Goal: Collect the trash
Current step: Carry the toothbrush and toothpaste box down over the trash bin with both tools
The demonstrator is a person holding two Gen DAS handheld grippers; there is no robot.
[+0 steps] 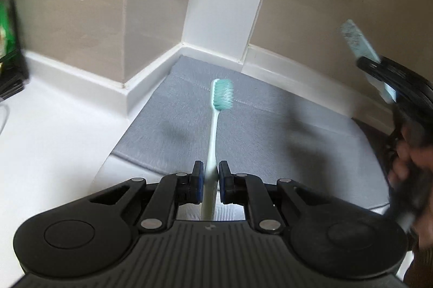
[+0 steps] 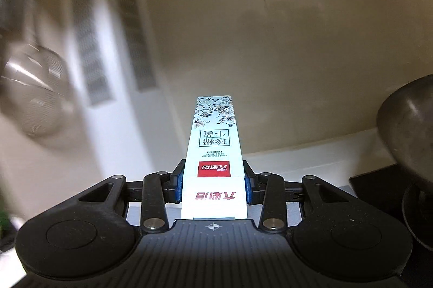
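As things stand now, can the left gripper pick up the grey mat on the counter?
Probably not: the left gripper is shut on the toothbrush, so its jaws are occupied. The grey mat lies flat ahead, uncovered.

A pale mint toothbrush (image 1: 213,136) with teal-and-white bristles juts ahead of the black left gripper (image 1: 211,181), whose pads are blue, above a grey textured mat (image 1: 270,125) on a white desk (image 1: 54,131). In the black right gripper (image 2: 213,185), a pale blue toothpaste box (image 2: 214,152) shows dark floral print at its far end, a red label and red characters nearer; beige wall (image 2: 270,44) beyond.
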